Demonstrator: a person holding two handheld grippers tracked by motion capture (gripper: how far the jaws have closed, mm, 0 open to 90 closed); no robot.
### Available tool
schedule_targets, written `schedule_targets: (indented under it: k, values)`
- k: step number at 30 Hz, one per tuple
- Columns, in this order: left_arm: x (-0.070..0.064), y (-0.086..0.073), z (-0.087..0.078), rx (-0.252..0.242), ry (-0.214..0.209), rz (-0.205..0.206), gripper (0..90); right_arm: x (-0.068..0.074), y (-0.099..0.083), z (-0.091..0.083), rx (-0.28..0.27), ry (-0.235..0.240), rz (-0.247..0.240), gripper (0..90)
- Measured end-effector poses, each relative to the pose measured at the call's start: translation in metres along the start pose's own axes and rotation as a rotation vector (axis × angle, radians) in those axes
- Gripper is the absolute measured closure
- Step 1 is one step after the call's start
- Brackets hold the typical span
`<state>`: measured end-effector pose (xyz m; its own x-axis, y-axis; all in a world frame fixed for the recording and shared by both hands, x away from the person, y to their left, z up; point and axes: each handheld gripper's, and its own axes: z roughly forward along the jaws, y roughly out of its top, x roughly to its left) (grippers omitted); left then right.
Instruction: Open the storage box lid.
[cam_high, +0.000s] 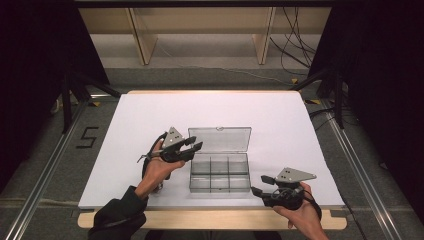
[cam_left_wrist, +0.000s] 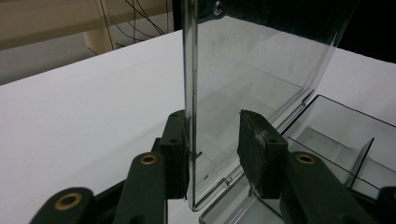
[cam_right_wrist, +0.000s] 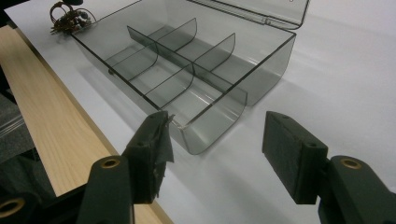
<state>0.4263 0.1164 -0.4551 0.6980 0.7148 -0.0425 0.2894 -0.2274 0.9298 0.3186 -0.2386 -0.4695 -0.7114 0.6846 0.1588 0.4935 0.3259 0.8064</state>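
Observation:
A clear smoky plastic box with several empty compartments sits at the middle of the white table top. Its lid stands open at the back. My left gripper is at the lid's left edge. In the left gripper view the upright lid passes between the jaws of the left gripper. One jaw touches it and the other stands apart, so the gripper is open. My right gripper is open by the box's front right corner. In the right gripper view the box lies just beyond the right gripper.
A small tangle of beads and wire lies on the table by the box's front left corner. A wooden strip runs along the table's near edge. Black curtains and cables surround the table.

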Motion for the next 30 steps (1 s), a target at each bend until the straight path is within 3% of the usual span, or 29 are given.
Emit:
schedule_targets:
  k: [2, 3, 4, 6, 11, 12, 14, 15, 18, 21, 22, 29, 30]
  values:
    - [0.001, -0.001, 0.001, 0.0, -0.004, -0.011, 63.2, -0.001, -0.001, 0.0, -0.013, -0.022, -0.002, 42.4]
    - [0.001, -0.001, 0.002, -0.005, -0.007, -0.018, 63.1, -0.003, 0.0, 0.0, -0.021, -0.03, -0.034, 42.4]
    - [0.001, -0.001, 0.002, -0.002, 0.001, -0.014, 63.0, -0.003, -0.001, 0.0, -0.006, 0.003, -0.007, 42.5]
    - [0.002, -0.002, 0.003, -0.005, -0.003, -0.021, 62.7, -0.002, -0.001, 0.0, -0.013, -0.018, -0.003, 42.5]
    - [0.003, -0.003, 0.005, 0.001, -0.002, -0.019, 62.5, -0.004, -0.001, 0.0, -0.015, -0.002, -0.011, 42.8]
    - [0.003, -0.004, 0.005, 0.003, -0.001, -0.022, 62.4, -0.001, -0.002, 0.0, -0.002, -0.002, 0.026, 42.8]
    - [0.003, -0.005, 0.006, 0.009, -0.005, -0.019, 62.2, -0.001, -0.002, 0.0, -0.005, -0.015, 0.023, 42.9]
    - [0.003, -0.006, 0.007, 0.011, -0.001, -0.028, 62.0, -0.001, -0.002, 0.001, -0.001, 0.005, 0.018, 43.0]
    - [0.003, -0.008, 0.009, 0.018, -0.003, -0.042, 61.0, -0.002, -0.002, 0.001, -0.003, -0.018, 0.003, 43.0]
    - [0.003, -0.009, 0.012, 0.029, 0.008, -0.037, 60.3, -0.002, -0.002, 0.001, -0.004, -0.007, 0.007, 43.2]
    - [0.004, -0.009, 0.013, 0.032, 0.007, -0.052, 60.3, -0.002, -0.002, 0.001, 0.0, -0.007, 0.024, 43.2]
    - [0.006, -0.01, 0.015, 0.051, -0.001, -0.059, 60.1, -0.003, -0.003, 0.003, -0.01, -0.004, 0.018, 43.4]
    - [0.006, -0.01, 0.016, 0.054, -0.004, -0.05, 59.4, -0.005, -0.002, 0.002, -0.013, -0.004, -0.002, 43.4]
